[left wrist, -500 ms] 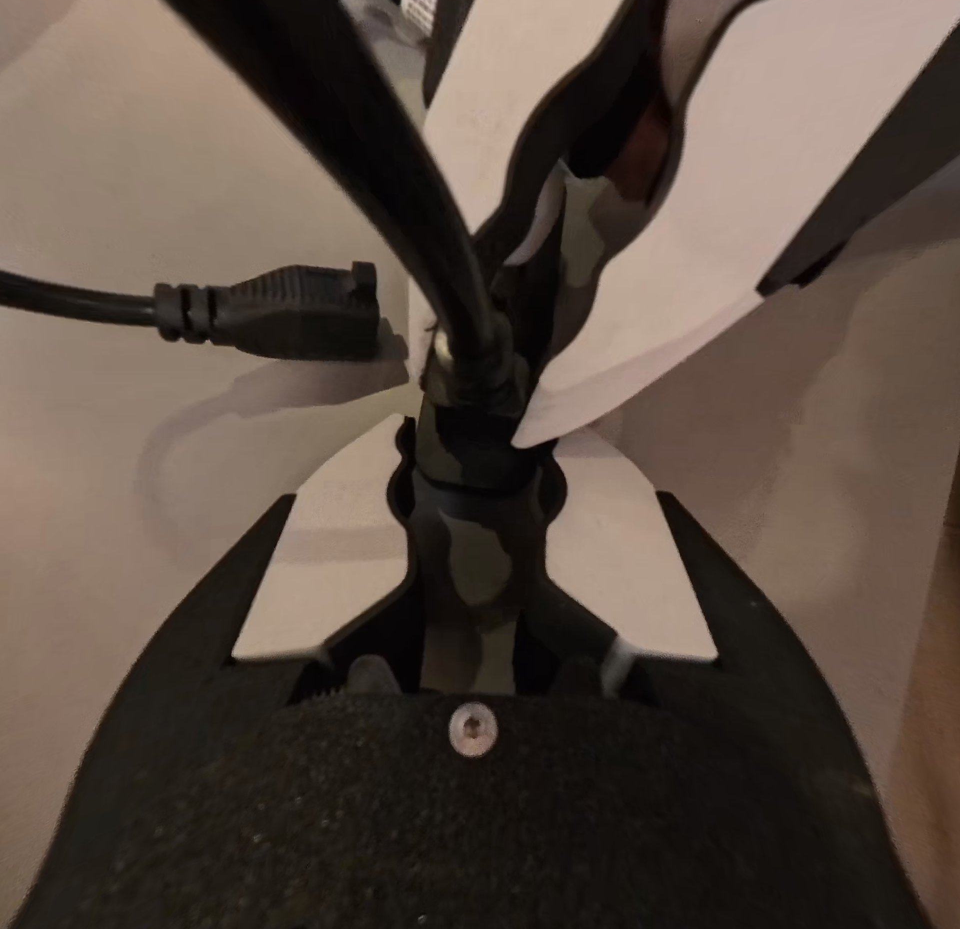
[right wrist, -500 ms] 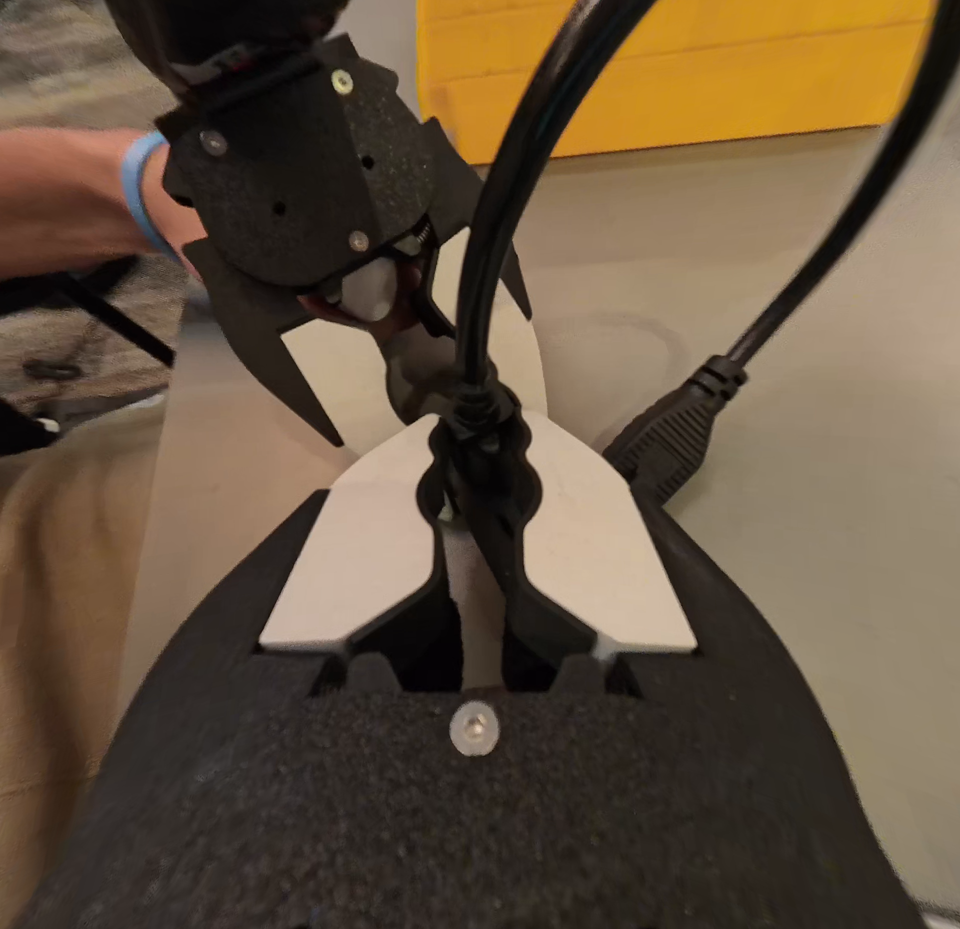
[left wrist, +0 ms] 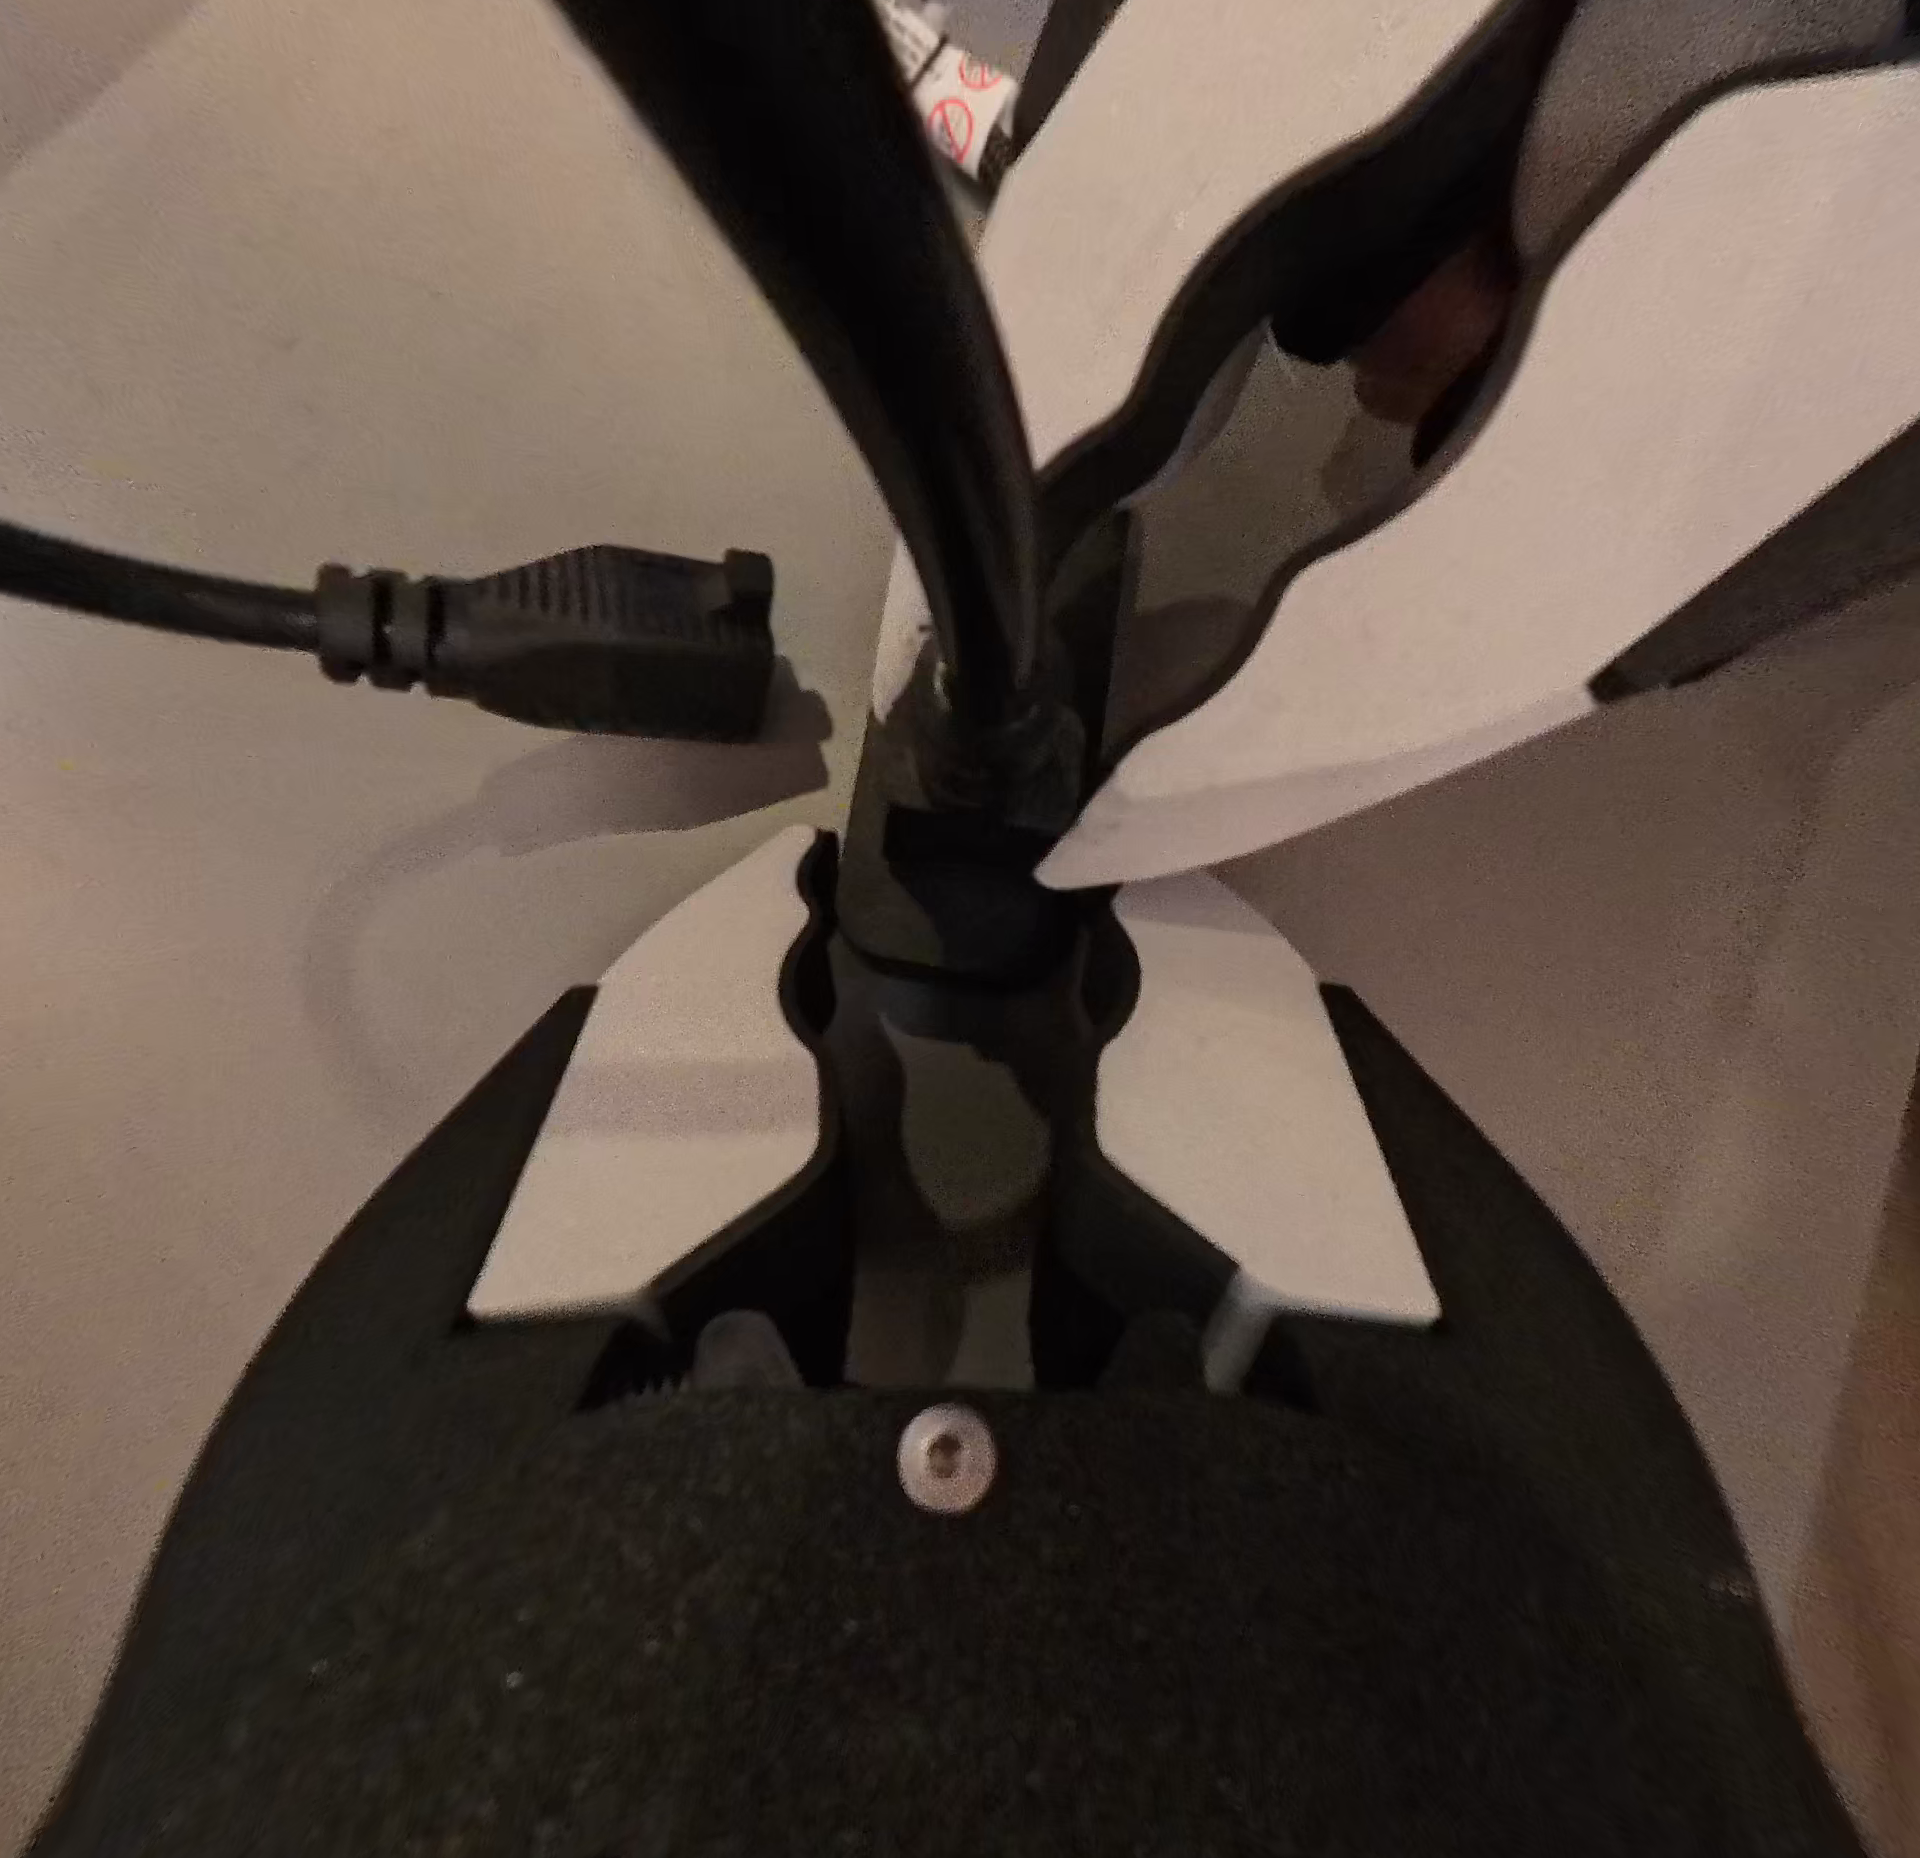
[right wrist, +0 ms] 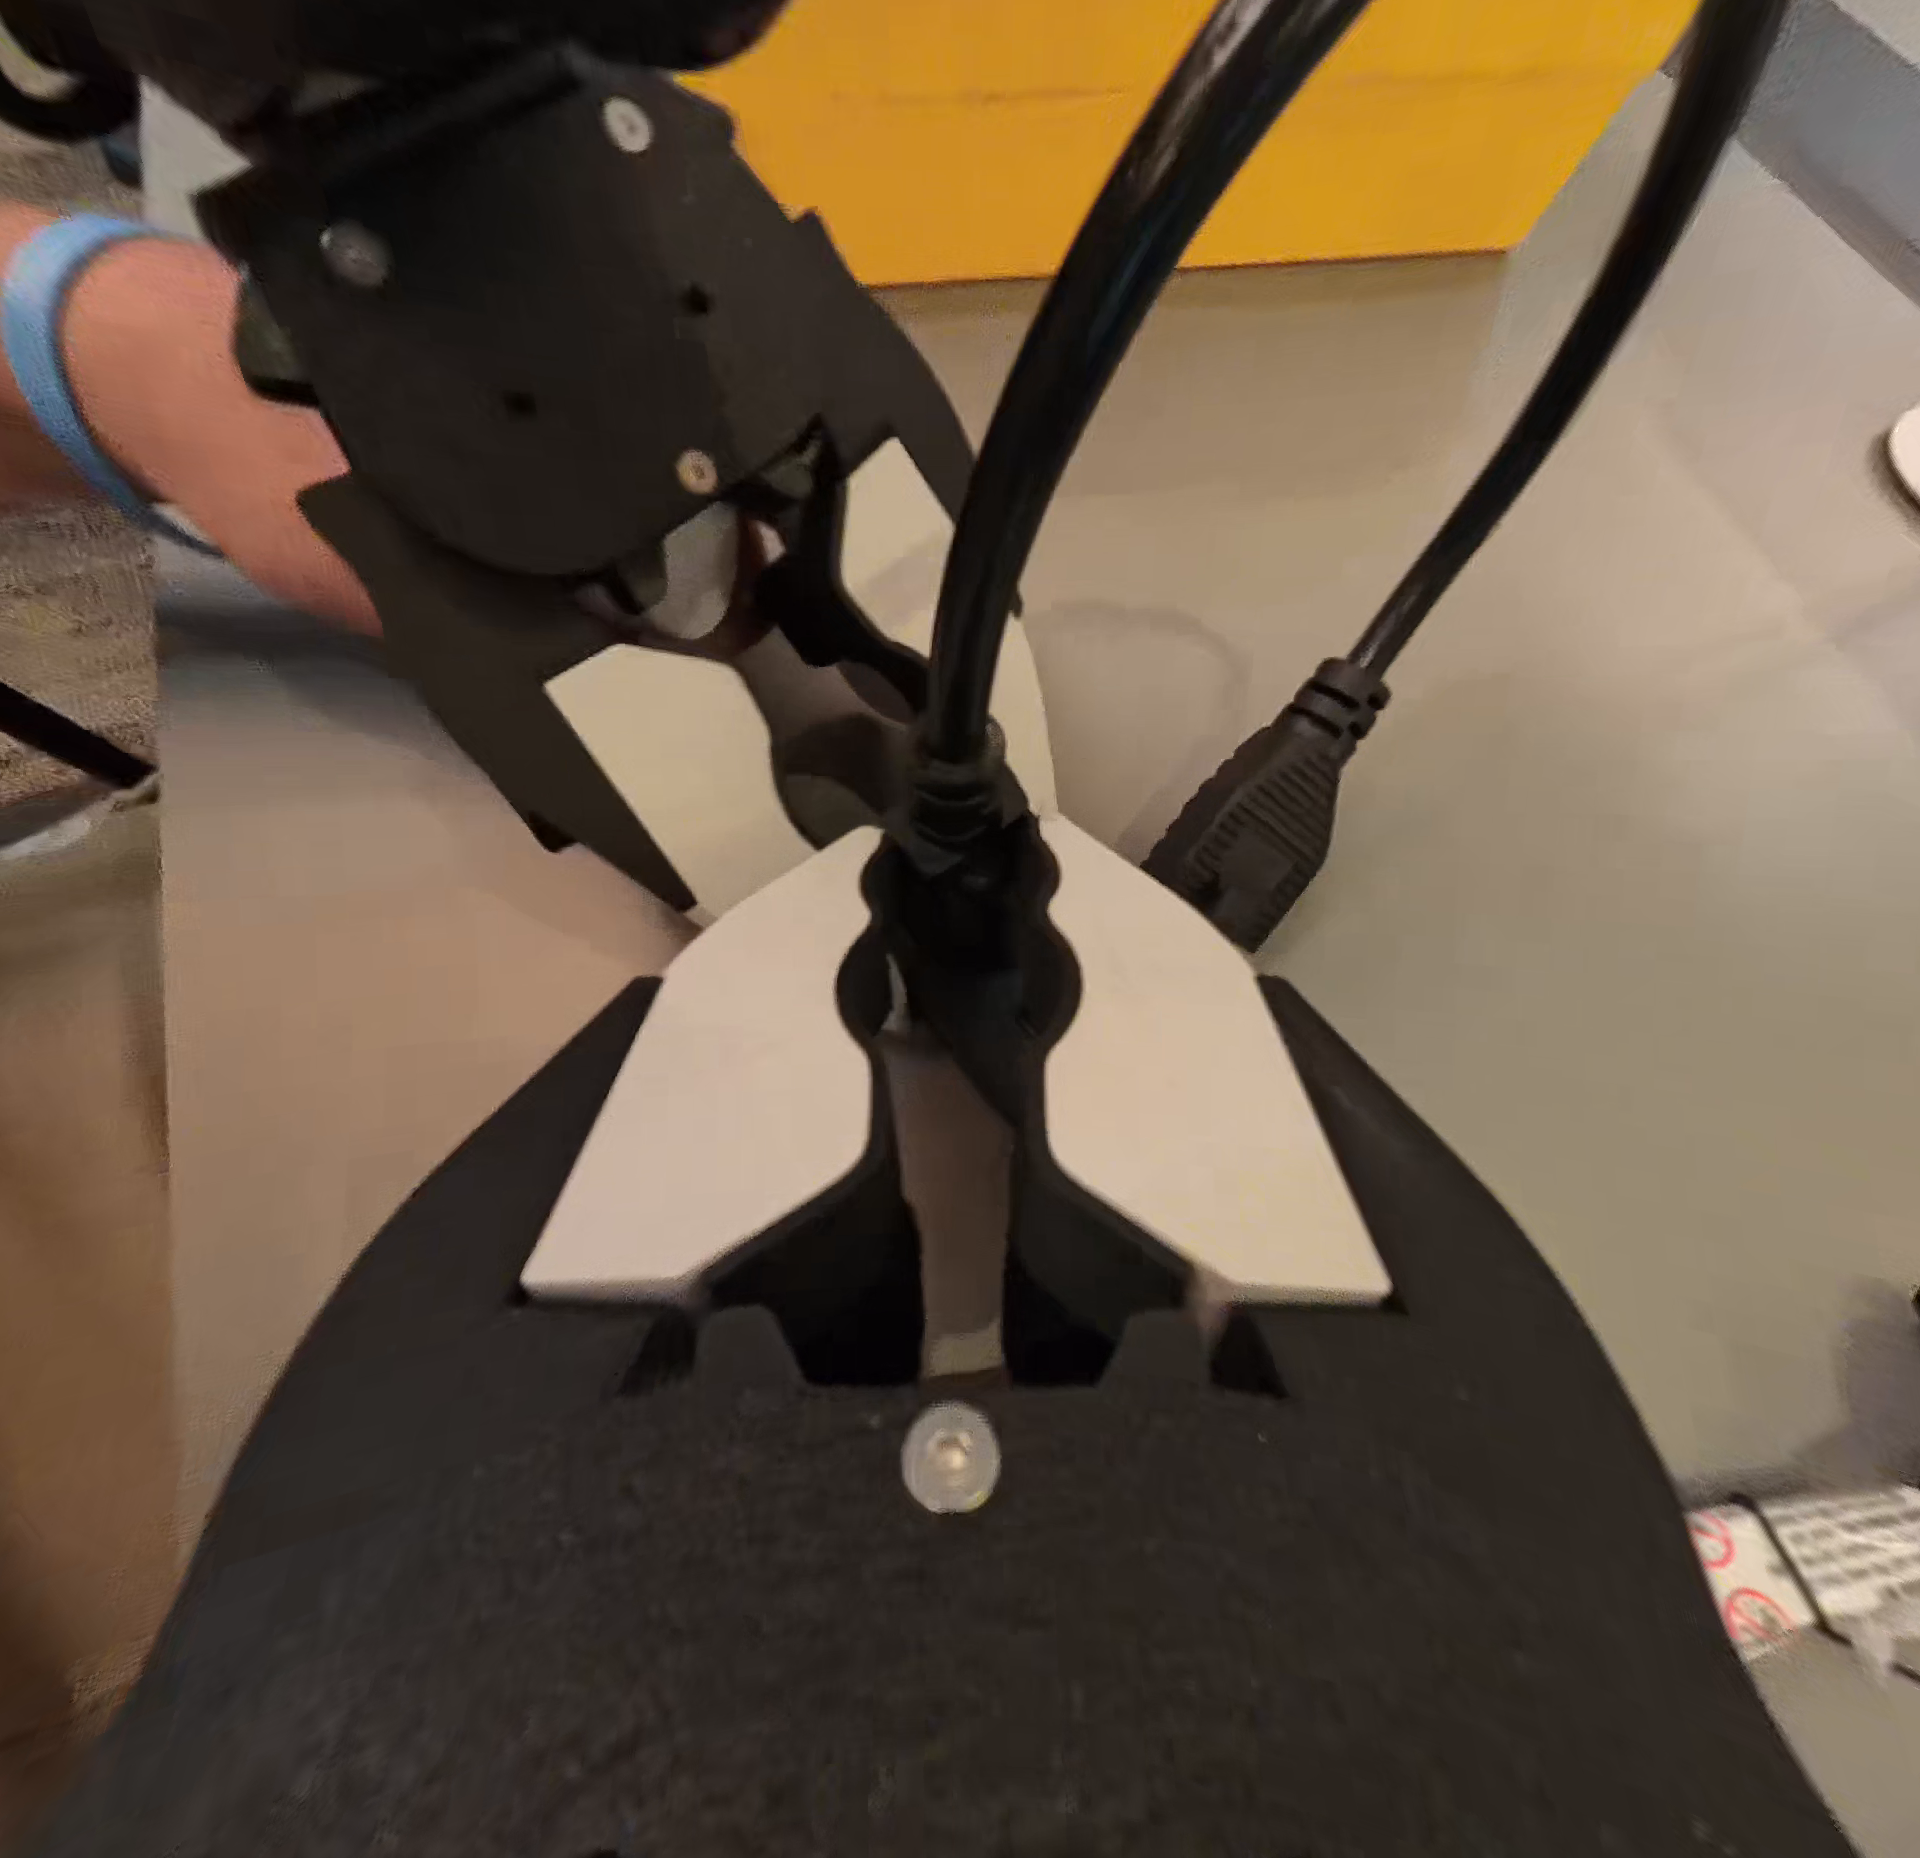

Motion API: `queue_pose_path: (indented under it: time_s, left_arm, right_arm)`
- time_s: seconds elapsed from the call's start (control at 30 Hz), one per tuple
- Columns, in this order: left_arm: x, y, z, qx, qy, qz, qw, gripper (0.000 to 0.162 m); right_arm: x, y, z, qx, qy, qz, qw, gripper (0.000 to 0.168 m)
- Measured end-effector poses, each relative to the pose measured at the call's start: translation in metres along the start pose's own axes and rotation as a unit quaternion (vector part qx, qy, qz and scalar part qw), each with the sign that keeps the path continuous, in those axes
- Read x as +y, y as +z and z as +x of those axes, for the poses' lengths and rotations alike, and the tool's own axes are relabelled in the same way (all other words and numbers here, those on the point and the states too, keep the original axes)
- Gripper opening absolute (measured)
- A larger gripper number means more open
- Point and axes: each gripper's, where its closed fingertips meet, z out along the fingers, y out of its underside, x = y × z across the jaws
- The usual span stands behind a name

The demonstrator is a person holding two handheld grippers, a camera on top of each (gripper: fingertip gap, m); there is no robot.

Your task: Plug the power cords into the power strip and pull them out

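Two black power cords in view. Cord 1: thick glossy black cable (right wrist: 1049,374) arching down to a ribbed strain relief and moulded plug (right wrist: 961,873). The right claw (right wrist: 961,961) is clamped narrow on this plug, white finger pads either side. The left claw (left wrist: 935,935) meets it head-on from the opposite side, its jaws narrow around a dark body just under the same cable; exactly what it grips cannot be told. Cord 2: black connector (left wrist: 613,645) with grooved grip and ribbed collar, lying flat on the pale surface (left wrist: 312,302), loose, just beside the two claws. Power strip itself not identifiable. One yellow panel (right wrist: 1091,94) behind. One printed white label (right wrist: 1808,1569) on the surface near the right claw
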Motion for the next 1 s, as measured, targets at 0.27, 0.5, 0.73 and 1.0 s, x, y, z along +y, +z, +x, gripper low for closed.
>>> queue_pose_path:
  time_s: [0.27,0.5,0.73,1.0]
  left_arm:
    - [-0.001,0.002,0.004,0.002,-0.001,-0.002,1.000,0.046]
    - [-0.002,0.003,0.003,-0.006,-0.006,-0.001,1.000,0.046]
    - [-0.004,0.005,0.000,-0.011,-0.007,-0.002,1.000,0.046]
    - [-0.007,0.009,0.001,-0.005,-0.004,-0.003,1.000,0.046]
  right_arm:
    - [0.004,-0.004,0.000,-0.027,0.016,0.009,0.999,0.022]
    - [0.005,-0.008,0.005,-0.064,0.065,0.031,0.995,0.021]
    - [0.007,-0.008,0.007,-0.058,0.069,0.033,0.995,0.022]
    - [0.008,-0.010,0.012,-0.027,0.070,0.018,0.997,0.021]
